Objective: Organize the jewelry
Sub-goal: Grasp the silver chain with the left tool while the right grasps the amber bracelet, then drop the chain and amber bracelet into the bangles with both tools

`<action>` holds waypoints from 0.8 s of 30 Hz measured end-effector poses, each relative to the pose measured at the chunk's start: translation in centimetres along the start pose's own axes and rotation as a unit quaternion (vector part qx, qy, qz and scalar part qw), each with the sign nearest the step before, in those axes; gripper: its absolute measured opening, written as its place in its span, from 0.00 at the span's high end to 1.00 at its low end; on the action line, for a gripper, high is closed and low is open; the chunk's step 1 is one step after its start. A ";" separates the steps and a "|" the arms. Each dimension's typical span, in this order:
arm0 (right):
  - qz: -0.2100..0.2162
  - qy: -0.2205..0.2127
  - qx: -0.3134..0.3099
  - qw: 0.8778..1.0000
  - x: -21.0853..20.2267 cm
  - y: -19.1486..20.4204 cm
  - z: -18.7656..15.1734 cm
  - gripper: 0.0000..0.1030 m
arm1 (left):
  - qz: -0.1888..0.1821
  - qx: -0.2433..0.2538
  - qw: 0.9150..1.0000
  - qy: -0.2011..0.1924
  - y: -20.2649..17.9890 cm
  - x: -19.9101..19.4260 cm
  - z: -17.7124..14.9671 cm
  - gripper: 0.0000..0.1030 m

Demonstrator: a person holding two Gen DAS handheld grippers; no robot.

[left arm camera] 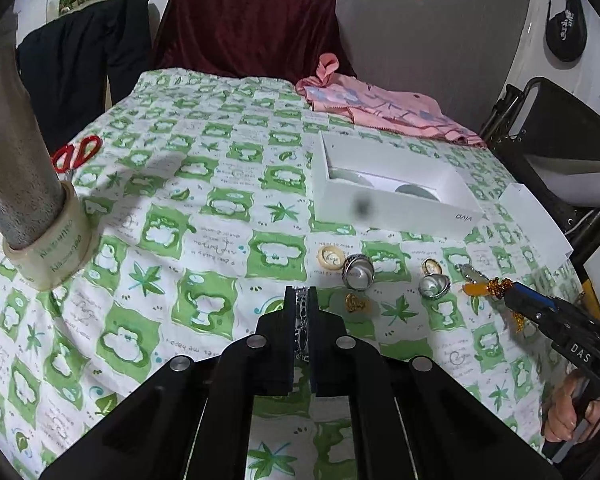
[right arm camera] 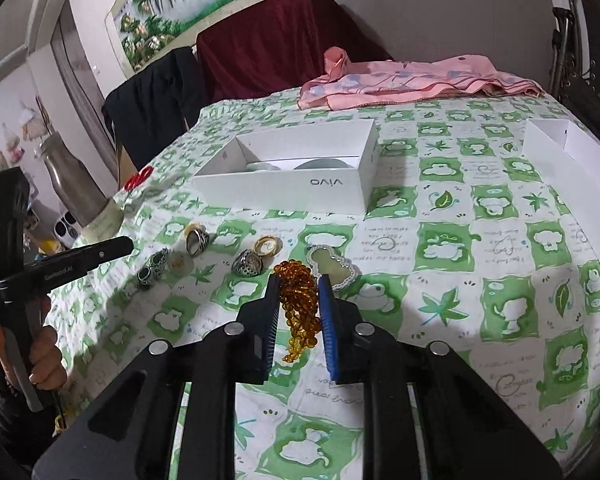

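My left gripper [left arm camera: 301,298] is shut on a black-and-silver patterned bracelet [left arm camera: 302,320] just above the green-and-white cloth. Beyond it lie a cream ring [left arm camera: 331,257], two silver rings [left arm camera: 358,271], a gold ring [left arm camera: 432,267] and a gold piece [left arm camera: 356,303]. My right gripper [right arm camera: 299,282] holds an amber bead bracelet [right arm camera: 298,300] between its pads, beside a silver gourd-shaped pendant [right arm camera: 334,267]. Several rings [right arm camera: 247,263] lie to its left. The open white box [right arm camera: 300,168] stands behind the jewelry and holds two pale green bangles [left arm camera: 416,192].
A white box lid [right arm camera: 572,176] lies at the right. A pink cloth [right arm camera: 412,80] lies at the far edge. Red scissors [left arm camera: 76,154], a tape roll [left arm camera: 50,248] and a metal bottle [left arm camera: 16,168] are at the left.
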State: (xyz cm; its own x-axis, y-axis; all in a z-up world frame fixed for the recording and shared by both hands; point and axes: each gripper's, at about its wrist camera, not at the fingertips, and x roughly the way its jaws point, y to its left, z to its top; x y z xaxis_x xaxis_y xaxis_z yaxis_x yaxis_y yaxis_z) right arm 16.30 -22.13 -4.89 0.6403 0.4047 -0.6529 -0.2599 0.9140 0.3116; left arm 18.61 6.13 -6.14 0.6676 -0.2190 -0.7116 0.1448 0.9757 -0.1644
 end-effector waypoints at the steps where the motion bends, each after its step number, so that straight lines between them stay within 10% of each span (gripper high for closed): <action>1: 0.000 0.000 0.003 1.000 0.0 -0.1 0.0 0.82 | 0.000 0.002 1.000 -0.003 -0.1 -0.3 0.1 0.94; 6: 0.000 0.003 0.002 1.000 0.0 0.0 0.0 0.82 | -0.010 0.013 1.000 0.013 -0.8 -0.1 -0.3 0.91; 8: 0.000 0.003 0.002 1.000 0.1 0.0 0.0 0.82 | -0.004 0.012 1.000 0.023 -0.9 0.5 -0.8 0.60; 10: 0.000 0.005 0.003 1.000 0.1 0.0 0.0 0.82 | 0.005 0.009 1.000 0.030 -0.9 1.0 -1.3 0.53; 15: 0.000 0.007 0.001 1.000 0.2 0.1 -0.1 0.82 | 0.012 0.013 0.998 0.059 -0.9 2.5 -1.7 0.53; 18: 0.000 0.007 0.002 1.000 0.3 0.0 -0.2 0.82 | 0.016 0.026 0.998 0.062 -1.4 2.6 -2.0 0.78; 24: 0.000 0.007 0.002 1.000 0.3 0.1 -0.1 0.82 | 0.013 0.021 0.998 0.049 -1.4 2.0 -1.8 0.79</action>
State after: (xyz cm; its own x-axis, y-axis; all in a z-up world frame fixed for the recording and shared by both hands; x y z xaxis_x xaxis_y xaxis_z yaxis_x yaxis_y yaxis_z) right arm 16.37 -21.97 -5.13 0.6304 0.4056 -0.6619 -0.2577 0.9136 0.3145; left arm 18.49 4.30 -8.56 0.5966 -0.1902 -0.7797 0.1596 0.9802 -0.1171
